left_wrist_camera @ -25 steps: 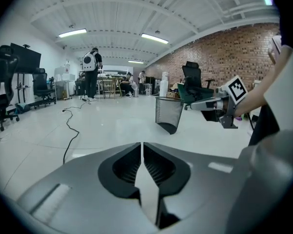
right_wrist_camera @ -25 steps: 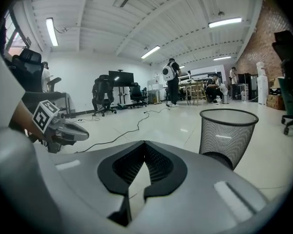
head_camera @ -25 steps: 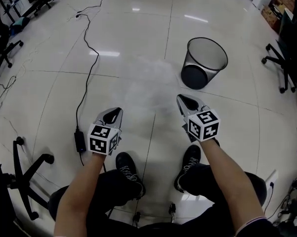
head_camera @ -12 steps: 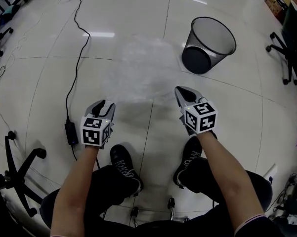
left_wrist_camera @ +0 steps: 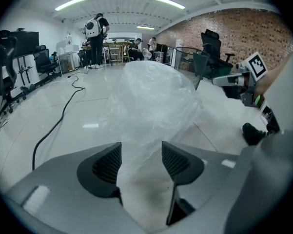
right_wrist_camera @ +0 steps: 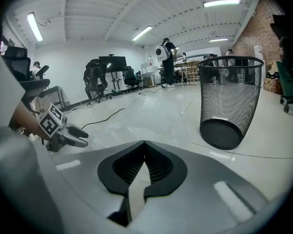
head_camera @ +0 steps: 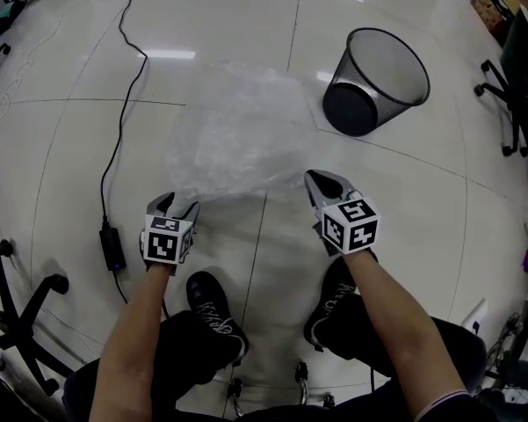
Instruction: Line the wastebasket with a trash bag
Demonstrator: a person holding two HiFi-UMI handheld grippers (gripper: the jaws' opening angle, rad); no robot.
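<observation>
A clear trash bag lies spread and crumpled on the white floor ahead of both grippers. My left gripper is at its near left corner. Its jaws have just been opening and the film runs loosely between the pads without being pressed. My right gripper is shut at the bag's near right corner, and a thin strip of film seems pinched between its jaws. The black mesh wastebasket stands tilted on the floor beyond the right gripper, unlined, and fills the right of the right gripper view.
A black cable runs down the floor at left to a power adapter. Office chair bases stand at lower left and far right. The person's black shoes are just behind the grippers. People stand far off.
Both grippers have come down toward the floor. The bag, earlier raised and blurred between them, now lies spread out. The left jaws went from shut to wide apart, letting go of the film.
</observation>
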